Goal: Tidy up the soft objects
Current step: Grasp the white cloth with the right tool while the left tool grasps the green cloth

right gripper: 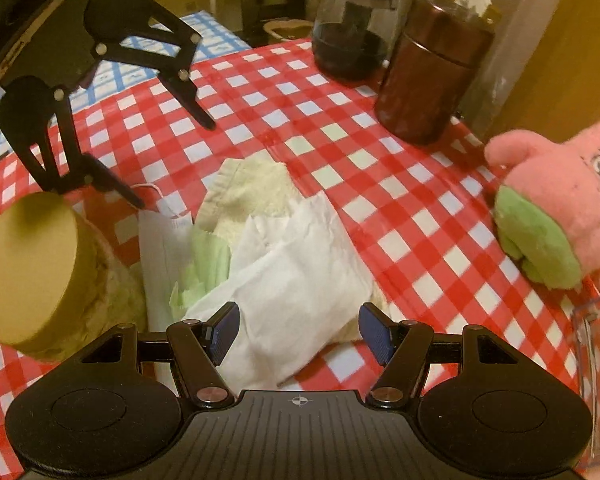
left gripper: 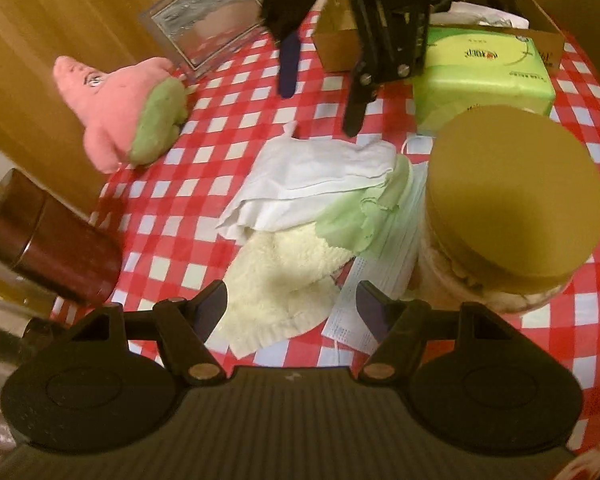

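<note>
A pile of soft things lies mid-table: a white cloth (left gripper: 320, 176) (right gripper: 296, 276), a green tissue (left gripper: 364, 212) (right gripper: 204, 268), a cream fluffy towel (left gripper: 284, 288) (right gripper: 252, 192) and a face mask (left gripper: 384, 264) (right gripper: 160, 248). A pink and green plush star (left gripper: 120, 108) (right gripper: 560, 216) lies apart from the pile. My left gripper (left gripper: 292, 308) is open, over the towel's near edge; it also shows in the right wrist view (right gripper: 176, 164). My right gripper (right gripper: 298, 330) is open, low over the white cloth; it also shows in the left wrist view (left gripper: 320, 108).
A red checked tablecloth (left gripper: 204, 152) covers the table. A gold-lidded jar (left gripper: 512, 208) (right gripper: 32, 268) stands beside the pile. A green tissue pack (left gripper: 484, 72), a cardboard box (left gripper: 336, 40), a clear bin (left gripper: 204, 12) (right gripper: 596, 360), a brown canister (left gripper: 48, 240) (right gripper: 432, 68) and a glass jar (right gripper: 348, 28) ring the table.
</note>
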`<state>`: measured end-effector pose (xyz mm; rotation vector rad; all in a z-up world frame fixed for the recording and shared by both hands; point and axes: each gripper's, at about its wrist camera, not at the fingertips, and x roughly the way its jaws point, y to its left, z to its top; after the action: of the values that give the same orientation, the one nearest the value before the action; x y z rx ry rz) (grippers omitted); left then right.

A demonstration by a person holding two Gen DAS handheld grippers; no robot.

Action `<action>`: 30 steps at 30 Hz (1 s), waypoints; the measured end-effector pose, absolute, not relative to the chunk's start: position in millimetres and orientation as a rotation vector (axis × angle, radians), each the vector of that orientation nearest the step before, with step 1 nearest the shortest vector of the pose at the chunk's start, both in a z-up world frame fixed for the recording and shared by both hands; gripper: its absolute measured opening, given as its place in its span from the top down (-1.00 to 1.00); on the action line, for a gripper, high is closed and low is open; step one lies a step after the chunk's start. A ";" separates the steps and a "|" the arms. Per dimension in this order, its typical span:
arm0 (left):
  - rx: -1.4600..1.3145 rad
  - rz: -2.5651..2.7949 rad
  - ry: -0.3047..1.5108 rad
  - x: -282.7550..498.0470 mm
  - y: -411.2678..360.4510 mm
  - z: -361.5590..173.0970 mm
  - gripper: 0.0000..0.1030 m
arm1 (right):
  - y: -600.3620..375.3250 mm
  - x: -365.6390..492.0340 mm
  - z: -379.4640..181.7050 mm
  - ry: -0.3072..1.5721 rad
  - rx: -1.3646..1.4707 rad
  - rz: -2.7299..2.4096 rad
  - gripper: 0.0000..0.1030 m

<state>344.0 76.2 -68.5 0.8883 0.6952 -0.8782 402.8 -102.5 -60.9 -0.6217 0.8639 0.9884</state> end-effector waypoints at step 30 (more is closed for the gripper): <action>0.925 -0.952 0.689 365.3 58.0 -96.2 -0.25 | -81.6 432.9 -90.8 0.917 -0.573 0.971 0.64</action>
<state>365.3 58.0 -96.2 0.9255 0.6892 -0.9522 432.9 -81.6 -90.8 -0.5730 0.9167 0.9708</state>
